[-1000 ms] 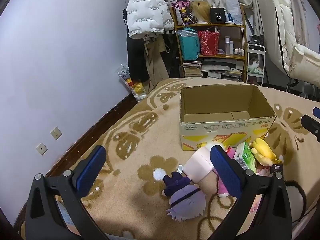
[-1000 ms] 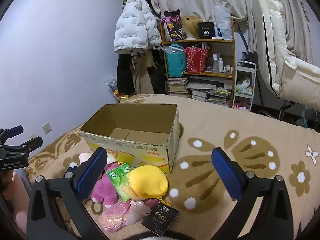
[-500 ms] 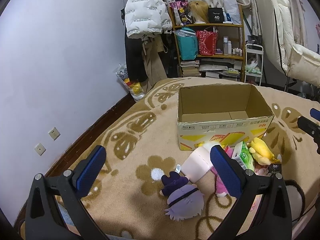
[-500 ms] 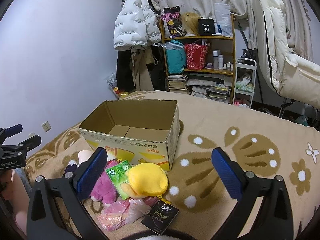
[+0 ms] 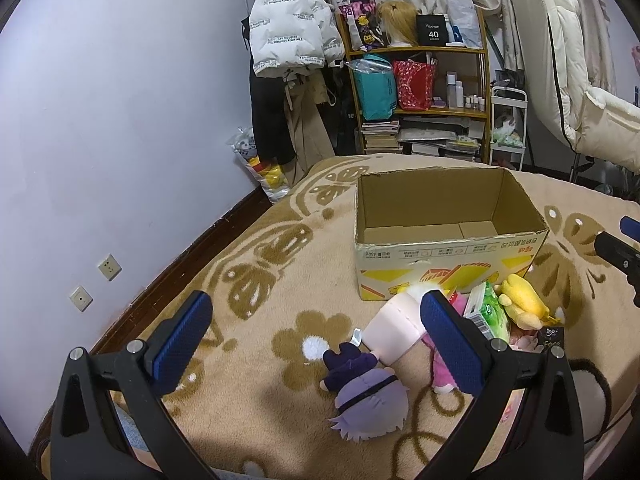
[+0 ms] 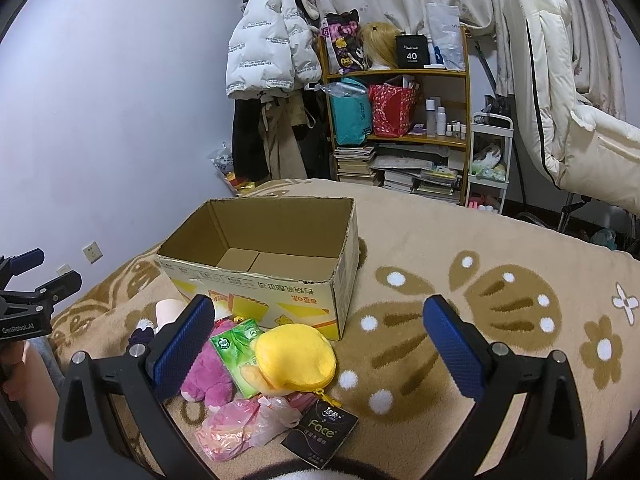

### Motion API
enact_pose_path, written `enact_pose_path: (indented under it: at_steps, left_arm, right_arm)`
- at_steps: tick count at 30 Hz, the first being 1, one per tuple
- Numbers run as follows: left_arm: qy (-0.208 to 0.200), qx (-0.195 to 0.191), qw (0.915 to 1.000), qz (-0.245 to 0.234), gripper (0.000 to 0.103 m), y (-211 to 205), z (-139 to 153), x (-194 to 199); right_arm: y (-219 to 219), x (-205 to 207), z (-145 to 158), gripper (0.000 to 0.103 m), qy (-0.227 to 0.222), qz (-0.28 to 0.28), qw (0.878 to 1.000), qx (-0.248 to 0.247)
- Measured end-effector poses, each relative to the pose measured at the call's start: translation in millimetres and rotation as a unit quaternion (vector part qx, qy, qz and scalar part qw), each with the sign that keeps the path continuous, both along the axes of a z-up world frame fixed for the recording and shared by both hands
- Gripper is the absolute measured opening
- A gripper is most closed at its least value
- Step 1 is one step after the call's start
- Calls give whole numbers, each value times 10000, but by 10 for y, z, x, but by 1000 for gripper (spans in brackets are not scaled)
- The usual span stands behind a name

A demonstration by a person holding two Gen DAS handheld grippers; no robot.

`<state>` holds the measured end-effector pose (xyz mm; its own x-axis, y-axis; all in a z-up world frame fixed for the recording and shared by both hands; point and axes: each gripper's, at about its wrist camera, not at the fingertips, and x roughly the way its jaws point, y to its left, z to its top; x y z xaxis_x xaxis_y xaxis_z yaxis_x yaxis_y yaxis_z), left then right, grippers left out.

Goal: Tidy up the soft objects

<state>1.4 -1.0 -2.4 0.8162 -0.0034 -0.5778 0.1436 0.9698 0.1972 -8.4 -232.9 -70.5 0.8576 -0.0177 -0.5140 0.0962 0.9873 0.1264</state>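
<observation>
Both grippers hang spread wide, holding nothing: the left gripper (image 5: 316, 330) above a purple-haired doll (image 5: 370, 400), the right gripper (image 6: 320, 338) over a yellow plush (image 6: 296, 356). A black "Face" packet (image 6: 322, 432) lies beside the cardboard box (image 6: 280, 280); a "40" card (image 6: 412, 52) tops the shelf (image 6: 400, 140).

We see a beige blanket (image 6: 460, 240) patterned with brown butterflies and white-dotted flowers, bearing a plain brown cardboard box (image 6: 280, 236) whose front is printed in yellow, white and red. Before the box we distinguish a yellow plush (image 6: 296, 356), a green tissue pack (image 6: 236, 344), a magenta plush (image 6: 208, 380), a pink plastic bag (image 6: 240, 428), a black packet (image 6: 320, 430) and a purple-haired doll (image 5: 370, 396) in navy. Both grippers carry blue textured pads (image 6: 182, 346) on black frames.
</observation>
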Motion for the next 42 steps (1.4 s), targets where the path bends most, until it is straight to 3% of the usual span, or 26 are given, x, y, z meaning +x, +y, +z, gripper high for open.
enact_pose_path:
  at_steps: [42]
  left_arm:
    - [-92, -61, 9999, -22, 103, 38, 33, -41]
  right_arm:
    - [-79, -40, 35, 103, -30, -134, 9998, 166]
